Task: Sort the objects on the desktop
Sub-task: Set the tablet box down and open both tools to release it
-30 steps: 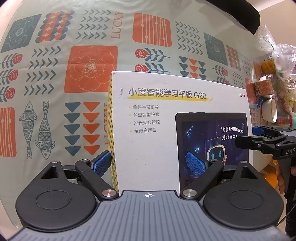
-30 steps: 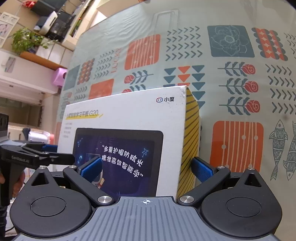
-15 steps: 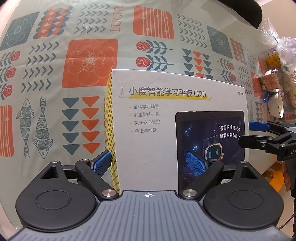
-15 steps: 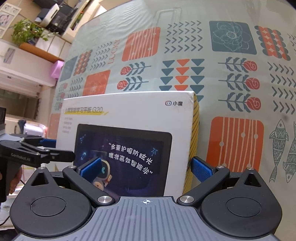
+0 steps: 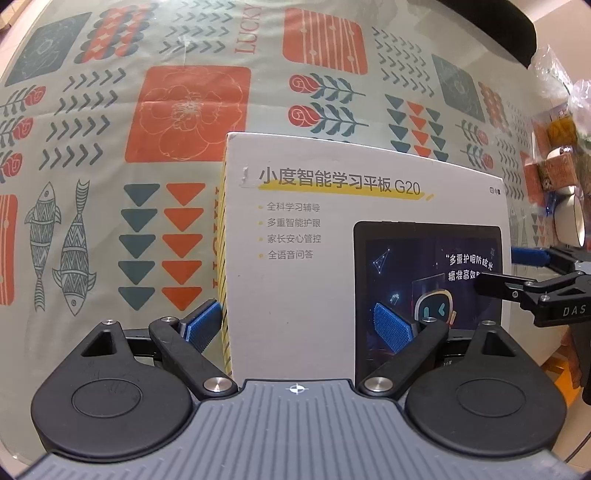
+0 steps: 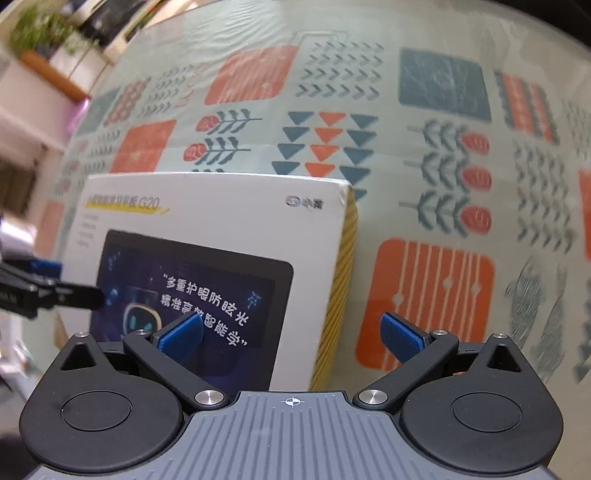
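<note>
A white tablet box (image 5: 332, 258) lies on the patterned surface (image 5: 110, 129). Both tools, left (image 5: 299, 328) and right (image 6: 291, 332), gape wide astride its corners, gripping nothing. The right view has blurred since a moment ago, suggesting repositioning.

Home: patterned tablecloth (image 5: 192, 110), houseplant (image 6: 48, 29), snacks (image 5: 554, 166).

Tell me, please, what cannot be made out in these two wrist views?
- Box near edge: both views, hidden behind each gripper's body.
- Small print on the box: right wrist view, motion blur.
- Items at the table's far right edge: left wrist view, cut off, distorted.
</note>
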